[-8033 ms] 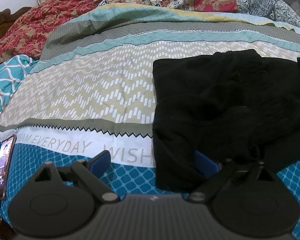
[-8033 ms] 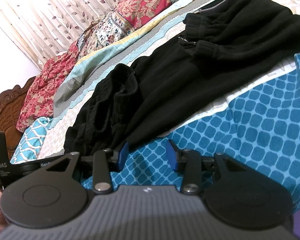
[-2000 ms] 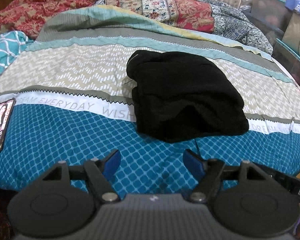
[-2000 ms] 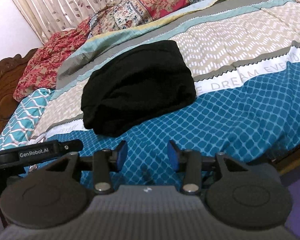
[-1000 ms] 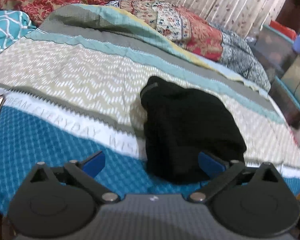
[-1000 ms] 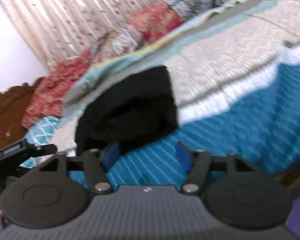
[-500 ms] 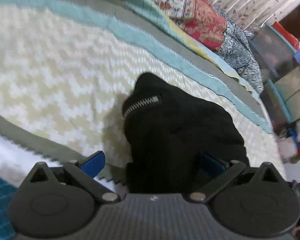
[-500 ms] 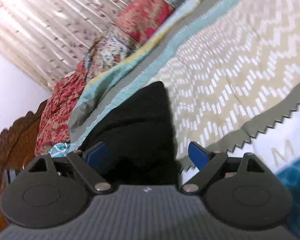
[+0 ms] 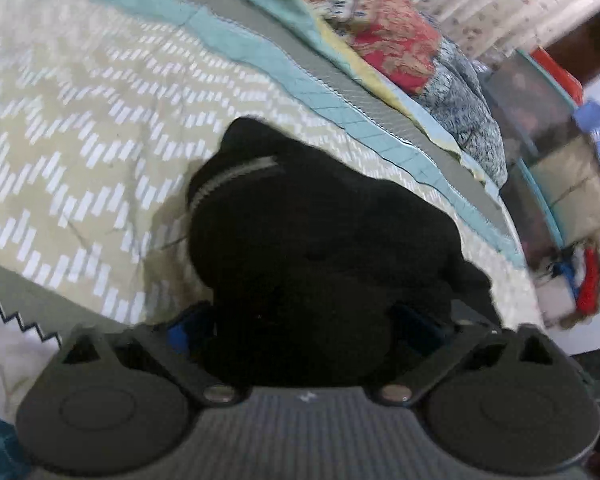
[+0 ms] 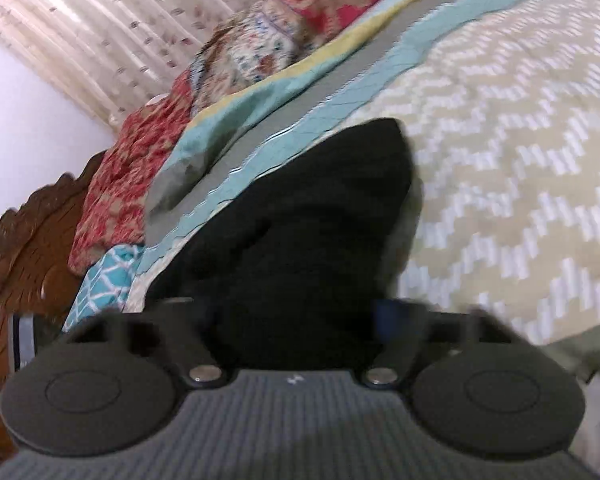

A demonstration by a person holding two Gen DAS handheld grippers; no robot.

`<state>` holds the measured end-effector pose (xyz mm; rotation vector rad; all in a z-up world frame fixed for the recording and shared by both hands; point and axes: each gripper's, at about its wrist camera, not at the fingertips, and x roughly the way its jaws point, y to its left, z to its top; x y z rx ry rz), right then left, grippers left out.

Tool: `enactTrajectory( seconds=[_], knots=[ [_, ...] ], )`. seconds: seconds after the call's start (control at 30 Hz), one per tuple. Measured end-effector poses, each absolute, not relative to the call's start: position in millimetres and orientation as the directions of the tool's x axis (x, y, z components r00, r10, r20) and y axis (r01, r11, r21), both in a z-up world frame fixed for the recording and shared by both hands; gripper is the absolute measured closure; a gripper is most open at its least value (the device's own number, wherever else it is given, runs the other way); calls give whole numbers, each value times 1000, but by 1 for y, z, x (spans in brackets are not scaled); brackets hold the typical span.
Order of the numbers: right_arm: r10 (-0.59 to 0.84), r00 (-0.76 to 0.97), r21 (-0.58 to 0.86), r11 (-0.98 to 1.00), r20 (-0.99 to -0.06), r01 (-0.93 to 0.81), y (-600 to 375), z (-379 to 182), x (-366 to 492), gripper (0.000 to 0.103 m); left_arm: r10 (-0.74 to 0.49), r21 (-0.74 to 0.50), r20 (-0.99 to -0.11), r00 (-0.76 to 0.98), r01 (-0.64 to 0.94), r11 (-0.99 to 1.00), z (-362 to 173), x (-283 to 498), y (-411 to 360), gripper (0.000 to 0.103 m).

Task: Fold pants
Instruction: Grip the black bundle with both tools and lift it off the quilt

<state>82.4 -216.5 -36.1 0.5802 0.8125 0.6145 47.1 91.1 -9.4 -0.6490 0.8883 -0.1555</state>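
The black pants (image 9: 320,240) lie folded into a thick bundle on the patterned bedspread (image 9: 80,120), a silver zip (image 9: 236,176) showing at their far left corner. My left gripper (image 9: 300,326) straddles the near end of the bundle. Its jaws are closing, and the blue pads (image 9: 184,328) meet the fabric on both sides. In the right wrist view the same pants (image 10: 308,220) fill the gap of my right gripper (image 10: 296,320). Its jaws are closing too. The right pad (image 10: 386,314) touches the cloth and the left pad is hidden in the dark fabric.
Red floral quilts (image 9: 392,40) are heaped along the far side of the bed. Storage boxes (image 9: 540,112) stand beyond the bed's right edge. A carved wooden headboard (image 10: 28,240), a teal pillow (image 10: 104,276) and a curtain (image 10: 100,20) lie to the left.
Both grippers have pushed forward and down onto the folded pants. Their jaws have narrowed from wide open until the fabric fills the gap. The bundle looks more bunched.
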Motion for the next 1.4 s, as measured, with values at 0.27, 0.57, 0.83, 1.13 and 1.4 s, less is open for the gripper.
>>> enactTrajectory(
  seconds=[0.27,0.57,0.83,1.13,1.4],
  knots=[
    [623,630,564,756,-464,-332,-253,-3,23,75,-427,-600,-637,642,-65,797,23,27,58,52],
    [627,617,616,738,-476,-275,-270,-11,-3,70,-507,-663,-613,606,-45,747,20,-10,44,49],
    [656,578,681,698,-485,-221,-271,-24,5,14,-449,-636,-714,537,-230,737,2,-6,62,0],
    [741,461,745,629,-488,-222,-260,-46,31,9,-548,-675,-687,477,-139,725,-12,20,45,1],
    [778,455,731,599,-434,-327,-241,-7,59,52,-560,-661,-633,534,4,750,38,41,51,43]
  ],
)
